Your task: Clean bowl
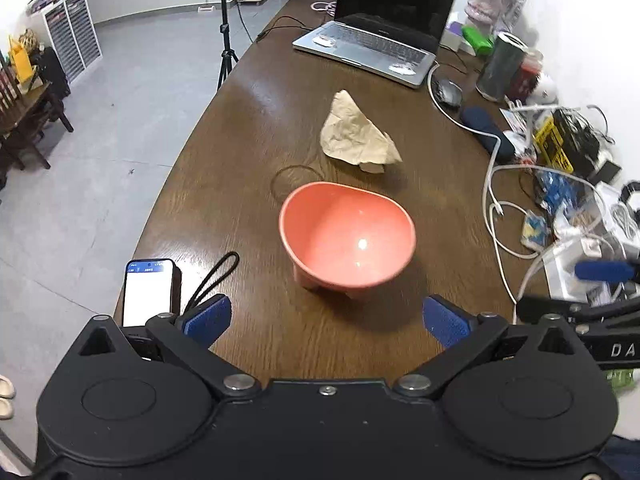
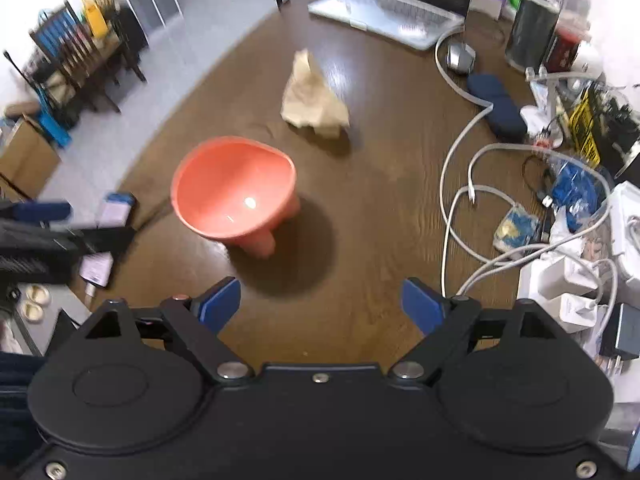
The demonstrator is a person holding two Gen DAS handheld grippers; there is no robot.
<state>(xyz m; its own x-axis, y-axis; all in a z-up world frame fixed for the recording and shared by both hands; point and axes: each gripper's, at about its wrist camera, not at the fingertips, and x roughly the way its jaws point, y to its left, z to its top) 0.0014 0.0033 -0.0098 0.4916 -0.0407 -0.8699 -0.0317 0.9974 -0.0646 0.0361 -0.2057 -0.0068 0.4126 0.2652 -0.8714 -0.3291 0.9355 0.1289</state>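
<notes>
Currently both spread wide, holding nothing: left gripper, right gripper. Crumpled tan paper wad beyond tilted glossy salmon-pink footed bowl; inside looks clean. Best steadied by rim if wiping.

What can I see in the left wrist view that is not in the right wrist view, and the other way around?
Only the left wrist view shows the tripod on the floor and the phone's lit screen read clearly.

Only the right wrist view shows the white chargers at the table's right edge and the cardboard box on the floor.

Both show the pink bowl empty on the wooden table, the crumpled paper beyond it, the laptop, and open blue fingers holding nothing.
</notes>
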